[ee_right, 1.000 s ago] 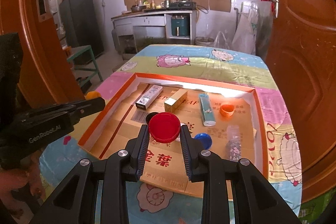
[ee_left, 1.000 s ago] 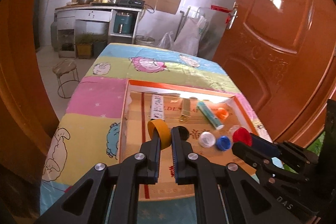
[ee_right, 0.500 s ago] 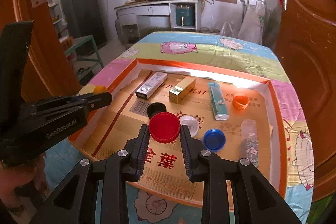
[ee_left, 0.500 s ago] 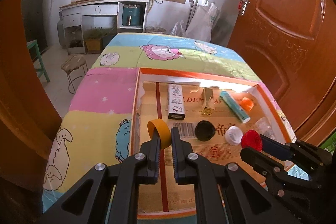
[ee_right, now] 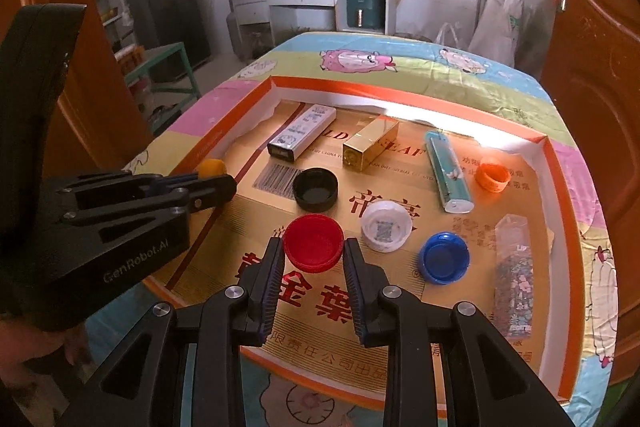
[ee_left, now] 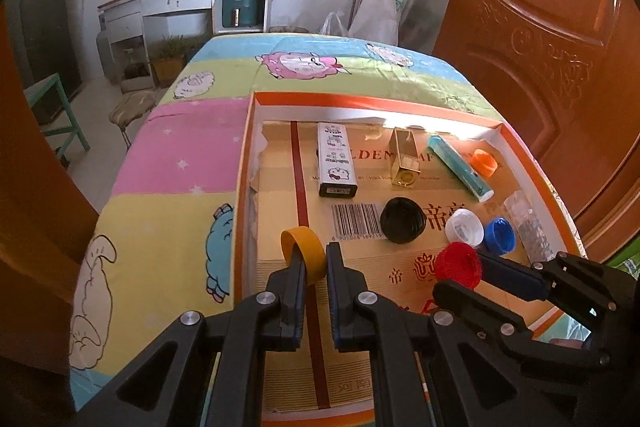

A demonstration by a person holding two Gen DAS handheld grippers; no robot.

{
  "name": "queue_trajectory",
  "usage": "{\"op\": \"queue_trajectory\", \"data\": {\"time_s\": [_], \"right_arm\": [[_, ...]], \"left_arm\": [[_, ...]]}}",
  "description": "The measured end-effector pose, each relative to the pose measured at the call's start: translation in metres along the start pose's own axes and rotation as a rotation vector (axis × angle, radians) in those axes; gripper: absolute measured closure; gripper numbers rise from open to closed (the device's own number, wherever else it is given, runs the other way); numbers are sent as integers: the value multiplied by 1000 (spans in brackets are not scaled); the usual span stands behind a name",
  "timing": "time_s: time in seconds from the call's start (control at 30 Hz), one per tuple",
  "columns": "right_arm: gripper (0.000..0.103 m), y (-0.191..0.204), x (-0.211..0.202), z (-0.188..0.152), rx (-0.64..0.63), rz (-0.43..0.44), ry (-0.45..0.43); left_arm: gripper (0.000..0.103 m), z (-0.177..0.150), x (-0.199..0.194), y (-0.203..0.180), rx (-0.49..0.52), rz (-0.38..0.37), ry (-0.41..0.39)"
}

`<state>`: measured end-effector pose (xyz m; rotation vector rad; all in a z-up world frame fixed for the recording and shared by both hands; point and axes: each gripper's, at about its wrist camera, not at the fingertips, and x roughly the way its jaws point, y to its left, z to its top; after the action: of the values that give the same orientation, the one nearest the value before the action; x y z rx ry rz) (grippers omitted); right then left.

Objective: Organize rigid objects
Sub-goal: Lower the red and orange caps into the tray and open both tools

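Holding a cap apiece, both grippers hover over the orange-rimmed tray (ee_right: 554,163): the left gripper (ee_left: 316,263) pinches a yellow cap (ee_left: 303,251) edge-on above the tray's left side, and the right gripper (ee_right: 314,247) clamps a red cap (ee_right: 314,242) across its rim. Placement probably comes next. Lower each level beside the black cap (ee_right: 315,188), white cap (ee_right: 386,225) and blue cap (ee_right: 444,257), keep the grippers from colliding, and release only once seated.
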<state>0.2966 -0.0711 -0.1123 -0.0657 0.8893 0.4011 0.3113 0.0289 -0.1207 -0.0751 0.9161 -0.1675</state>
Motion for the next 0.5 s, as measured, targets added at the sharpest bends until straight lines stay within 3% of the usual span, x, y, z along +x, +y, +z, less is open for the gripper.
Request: {"op": "queue_trajectory", "data": {"time_s": [0.37, 0.5], "right_arm": [[72, 1, 6, -2, -9, -3, 8], [72, 0, 9, -4, -4, -7, 22]], "left_arm": [[92, -1, 5, -3, -1, -20, 20], [75, -1, 5, -3, -2, -23, 20]]}}
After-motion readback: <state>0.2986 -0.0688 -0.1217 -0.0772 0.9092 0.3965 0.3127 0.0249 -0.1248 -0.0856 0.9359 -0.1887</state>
